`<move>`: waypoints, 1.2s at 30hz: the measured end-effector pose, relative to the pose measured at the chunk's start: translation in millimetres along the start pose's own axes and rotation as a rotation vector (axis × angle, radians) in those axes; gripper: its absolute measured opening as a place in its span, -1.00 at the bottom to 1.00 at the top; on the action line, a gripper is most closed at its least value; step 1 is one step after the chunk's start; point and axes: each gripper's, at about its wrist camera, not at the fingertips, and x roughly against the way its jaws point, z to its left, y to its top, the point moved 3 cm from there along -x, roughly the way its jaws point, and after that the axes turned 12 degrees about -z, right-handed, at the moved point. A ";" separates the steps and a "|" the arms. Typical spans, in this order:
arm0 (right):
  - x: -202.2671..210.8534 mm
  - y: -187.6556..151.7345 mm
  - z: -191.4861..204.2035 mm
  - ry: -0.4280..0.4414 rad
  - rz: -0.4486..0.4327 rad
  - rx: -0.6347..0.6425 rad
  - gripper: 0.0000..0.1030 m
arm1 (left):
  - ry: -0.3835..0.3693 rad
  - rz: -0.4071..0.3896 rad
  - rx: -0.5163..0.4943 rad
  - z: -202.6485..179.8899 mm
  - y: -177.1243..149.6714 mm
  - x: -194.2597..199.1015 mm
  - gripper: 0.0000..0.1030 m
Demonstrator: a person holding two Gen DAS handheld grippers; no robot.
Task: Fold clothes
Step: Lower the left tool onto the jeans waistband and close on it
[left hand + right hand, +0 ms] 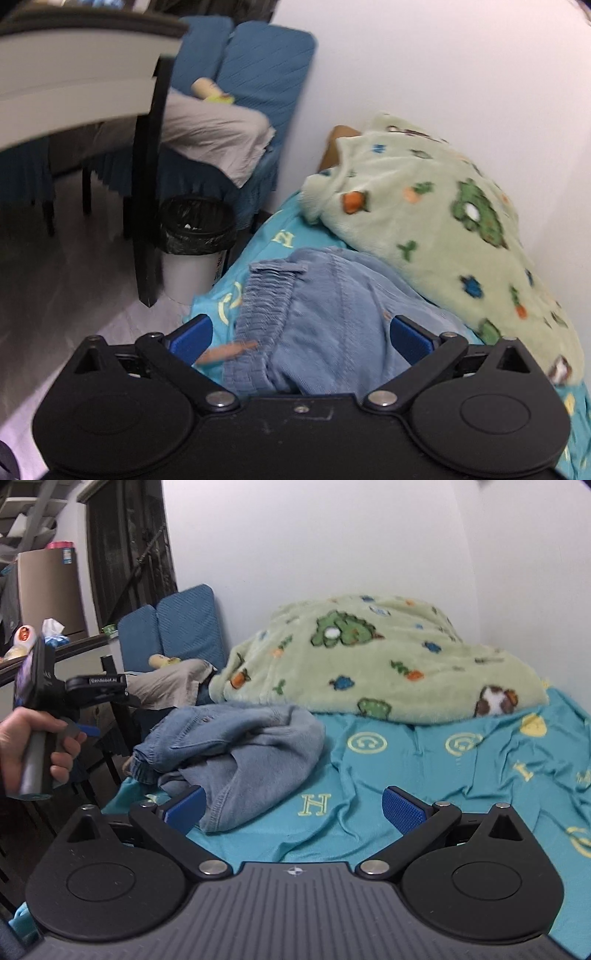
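Both grippers sit at the near edge of the bed, jaws spread apart and holding nothing. The left gripper [301, 338] hovers right over the crumpled blue jeans [325, 314], elastic waistband between its fingers; the right gripper [293, 808] has one blue pad beside the jeans' [236, 753] hem. This looks like the opening step: the garment is still bunched near the bed's left edge, so it probably needs gripping and spreading flat first. Farther back, a green fleece blanket [373, 657] lies heaped on the teal sheet [424, 775] against the white wall [314, 535]. Off the bed's left edge stand a lined bin [195, 243] and blue chairs [255, 74].
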 end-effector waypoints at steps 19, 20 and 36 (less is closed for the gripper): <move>-42.4 -25.4 -25.1 -0.007 0.090 -0.111 1.00 | -0.101 0.083 0.099 37.9 -9.9 -120.1 0.93; -42.7 -26.1 -24.9 -0.005 0.093 -0.112 1.00 | -0.117 0.101 0.124 38.6 -10.8 -120.9 0.81; -32.7 -12.0 -22.4 0.005 0.026 -0.078 1.00 | -0.336 0.070 -0.123 -66.1 14.4 -21.7 -0.90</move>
